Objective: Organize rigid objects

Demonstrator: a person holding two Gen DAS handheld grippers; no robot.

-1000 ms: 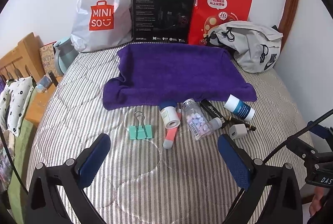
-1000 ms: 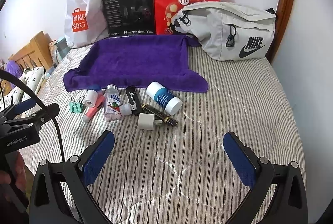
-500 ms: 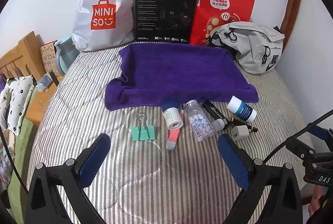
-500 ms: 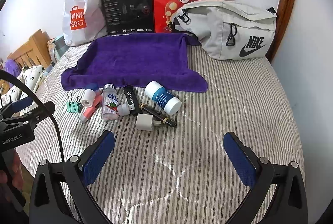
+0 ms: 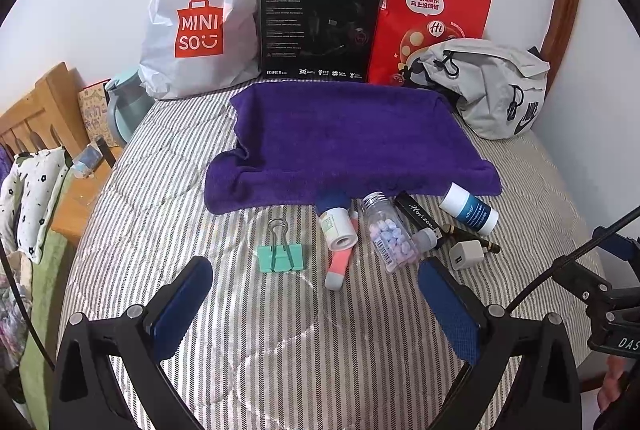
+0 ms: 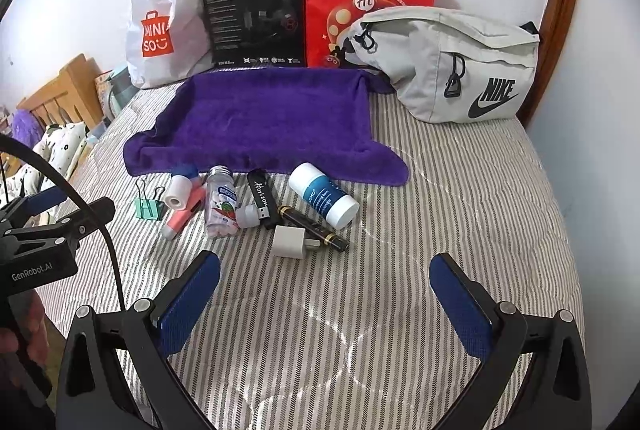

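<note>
Where the striped bed (image 5: 168, 270) meets the wall, four things stand or lean in a row: one white bag (image 5: 200, 26), one black box (image 5: 318, 26), one red bag (image 5: 430, 22) and one grey pouch (image 6: 444, 66). In front of them lies one purple towel (image 5: 348, 146), spread flat with nothing on it.

Just below the towel's near edge, eight small objects lie in a loose line. From the left: one green clip (image 5: 280, 256), alone; one white tube (image 5: 338, 226) resting across one pink marker (image 5: 338, 266); one clear bottle (image 5: 390, 234) full of pale tablets; one black stick (image 6: 262, 198) with script lettering; one white charger (image 6: 289, 242) touching one dark pen (image 6: 314, 228); and one blue-and-white jar (image 6: 323, 196) on its side.

Two grippers hover over the bare bed near the viewer. The left gripper (image 5: 316, 304) is spread wide and empty, its blue pads (image 5: 182, 306) short of the clip. The right gripper (image 6: 324, 296) is equally wide and empty, near the charger.
</note>
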